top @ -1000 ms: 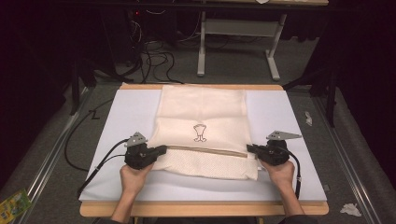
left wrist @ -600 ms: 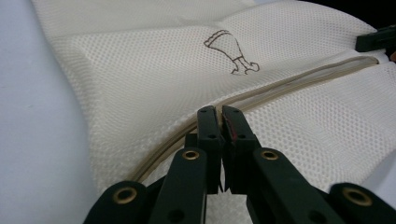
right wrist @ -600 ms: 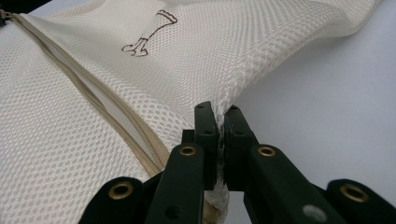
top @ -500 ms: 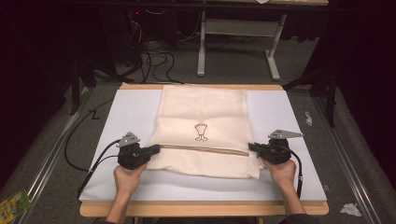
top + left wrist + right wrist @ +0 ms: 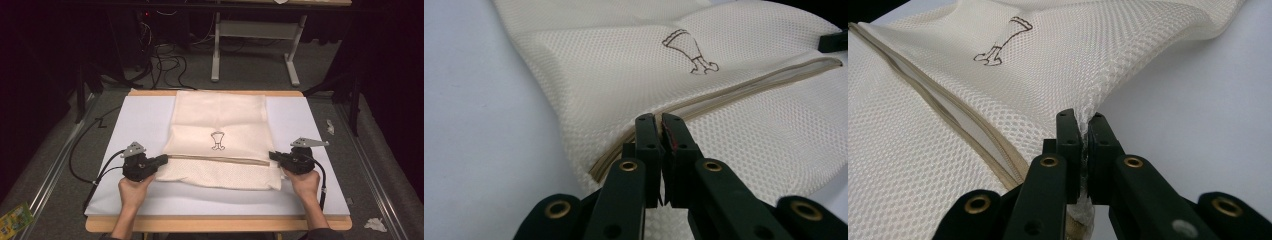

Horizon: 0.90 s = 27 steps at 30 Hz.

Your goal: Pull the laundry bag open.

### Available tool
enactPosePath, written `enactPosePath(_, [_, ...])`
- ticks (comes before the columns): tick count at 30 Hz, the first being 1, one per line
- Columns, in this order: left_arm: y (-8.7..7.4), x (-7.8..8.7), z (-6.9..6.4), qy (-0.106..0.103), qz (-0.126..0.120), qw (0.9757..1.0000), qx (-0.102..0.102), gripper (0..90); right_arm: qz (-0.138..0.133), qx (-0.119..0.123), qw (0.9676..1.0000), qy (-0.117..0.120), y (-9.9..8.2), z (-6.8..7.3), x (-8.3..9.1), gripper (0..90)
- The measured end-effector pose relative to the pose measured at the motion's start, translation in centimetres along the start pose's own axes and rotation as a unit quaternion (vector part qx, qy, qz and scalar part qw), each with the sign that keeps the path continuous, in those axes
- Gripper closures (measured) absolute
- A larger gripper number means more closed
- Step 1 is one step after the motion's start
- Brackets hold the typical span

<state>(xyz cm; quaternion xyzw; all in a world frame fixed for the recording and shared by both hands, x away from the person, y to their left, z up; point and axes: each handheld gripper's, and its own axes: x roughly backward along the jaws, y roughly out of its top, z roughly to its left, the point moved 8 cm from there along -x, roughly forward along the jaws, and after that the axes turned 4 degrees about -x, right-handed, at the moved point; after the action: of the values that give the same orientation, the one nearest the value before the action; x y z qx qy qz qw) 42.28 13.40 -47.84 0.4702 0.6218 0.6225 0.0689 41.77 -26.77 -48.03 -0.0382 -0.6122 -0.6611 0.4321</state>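
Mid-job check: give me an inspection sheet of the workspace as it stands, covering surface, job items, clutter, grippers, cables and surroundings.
Surface: white mat on a wood-edged table.
Job's things: cream mesh laundry bag with a small dark printed figure, lying flat; tan zipper band runs across it.
Clutter: crumpled white scraps and a green-yellow packet on the floor; nothing seen on the mat.
Grippers: left gripper shut on the bag's left edge by the zipper end; right gripper shut on its right edge.
Cables: black cable trails off the mat's left side.
Surroundings: dark room, grey metal frame legs behind.
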Motion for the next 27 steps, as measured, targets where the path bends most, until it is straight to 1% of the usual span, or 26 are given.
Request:
enactPosePath(1, [0.0,0.1,0.1,0.0,0.0,1.0,0.0,87.1,0.001,-0.001,1.0,-0.001,0.0,0.0,0.1,87.8])
enactPosePath(2, [0.0,0.1,0.2,0.001,-0.002,1.0,0.001,87.0,0.0,0.002,1.0,-0.002,0.1,-0.2,0.2,87.8])
enactPosePath(4, [0.0,0.1,0.2,0.001,-0.002,1.0,0.001,87.1,-0.003,-0.004,1.0,-0.002,0.2,-0.2,0.3,87.8])
enactPosePath(6, [0.1,0.2,0.3,0.001,-0.005,1.0,0.003,87.1,-0.002,0.001,1.0,-0.005,0.3,-0.3,0.3,87.8])
enactPosePath(7, [0.1,0.2,0.3,0.001,-0.006,1.0,0.004,87.0,-0.004,-0.001,1.0,-0.003,0.4,-0.3,0.4,87.8])
enactPosePath(10, [0.1,0.1,0.4,0.0,-0.006,0.9999,0.008,87.0,-0.005,0.0,1.0,-0.007,0.6,-0.5,0.7,87.8])
enactPosePath(13, [0.1,0.2,0.5,0.0,-0.006,1.0,0.006,87.1,-0.009,-0.001,0.9999,-0.009,0.7,-0.7,1.0,87.8])
enactPosePath(14, [0.1,0.2,0.4,0.0,-0.007,1.0,0.007,87.1,-0.007,-0.006,0.9999,-0.008,0.7,-0.7,1.1,87.8])
enactPosePath(16, [0.1,0.1,0.4,0.001,-0.006,1.0,0.006,87.1,-0.007,-0.001,0.9999,-0.01,0.7,-0.9,1.1,87.8])
enactPosePath(20, [0.0,0.0,0.3,0.001,-0.003,1.0,0.006,87.1,-0.007,-0.005,0.9999,-0.012,0.7,-1.0,1.0,87.8])
enactPosePath(22, [-0.1,0.1,0.4,0.004,-0.002,1.0,0.005,87.1,-0.007,-0.005,0.9999,-0.014,0.7,-1.1,1.1,87.9])
enactPosePath(23, [-0.1,0.1,0.5,0.004,-0.002,1.0,0.005,87.1,-0.007,-0.004,0.9999,-0.015,0.7,-1.2,1.2,87.9])
enactPosePath(24, [-0.1,0.2,0.5,0.005,-0.001,1.0,0.004,87.1,-0.006,-0.01,0.9998,-0.015,0.7,-1.2,1.2,87.9])
enactPosePath(27, [-0.2,0.3,0.4,0.003,-0.001,1.0,0.002,87.1,-0.007,-0.009,0.9998,-0.016,0.7,-1.4,1.4,88.0])
